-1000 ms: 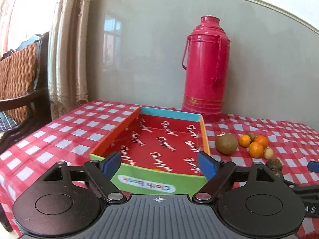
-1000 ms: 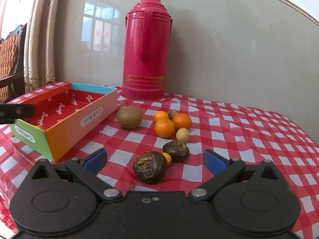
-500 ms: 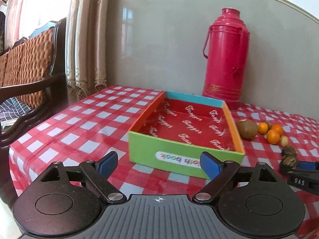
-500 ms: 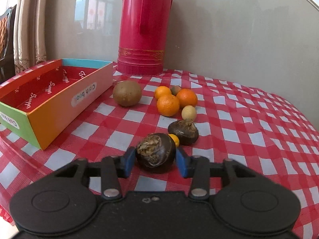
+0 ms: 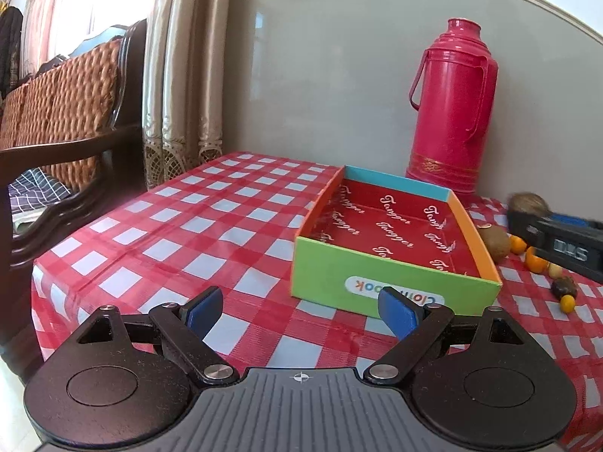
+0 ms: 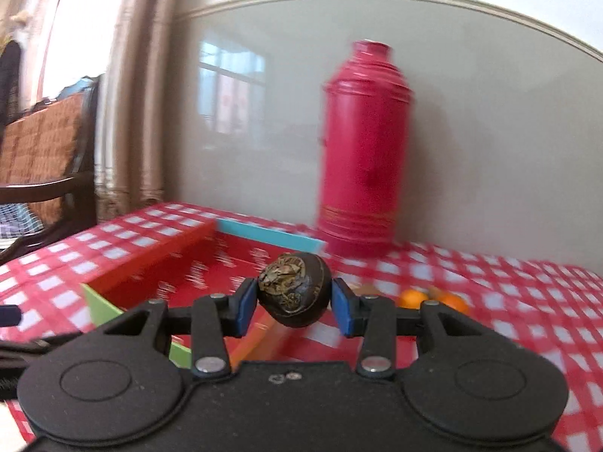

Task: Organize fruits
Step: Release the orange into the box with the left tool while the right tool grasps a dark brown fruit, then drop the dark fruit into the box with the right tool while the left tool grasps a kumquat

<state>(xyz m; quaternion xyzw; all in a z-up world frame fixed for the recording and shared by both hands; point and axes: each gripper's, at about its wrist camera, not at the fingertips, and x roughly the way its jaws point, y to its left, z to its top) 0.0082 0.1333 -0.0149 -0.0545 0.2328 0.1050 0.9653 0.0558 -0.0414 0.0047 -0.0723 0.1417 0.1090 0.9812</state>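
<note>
Fruit held in the right gripper (image 6: 294, 297) is a dark brown, round, wrinkled piece (image 6: 294, 289) with a rough greenish patch at its top — both blue pads press its sides and carry it clear of the worktop, in front of the open box. The right wrist view is blurred.

That box (image 5: 392, 286), a shallow cardboard tray with a green front wall, orange side walls, a blue back wall and a red printed floor, sits on the worktop (image 5: 211, 233), which is covered in a red-and-white checked cloth. Nothing shows on the visible part of the box floor.

Only the left wrist view shows the left gripper (image 5: 301, 310) — released, jaws wide, with nothing between its pads, just short of the box's green wall. It also shows the loose pile to the right of the box: a brown kiwi-like fruit (image 5: 495, 243), small oranges (image 5: 537, 261), a pale round fruit (image 5: 554, 270) and another dark wrinkled fruit (image 5: 564, 287). The right gripper's black body crosses in front of this pile and hides part of it.

A tall pink-red vacuum flask (image 5: 454, 113) stands behind the box against the grey wall. A wicker-backed wooden chair (image 5: 64, 113) and beige curtains (image 5: 181, 67) are at the left.
</note>
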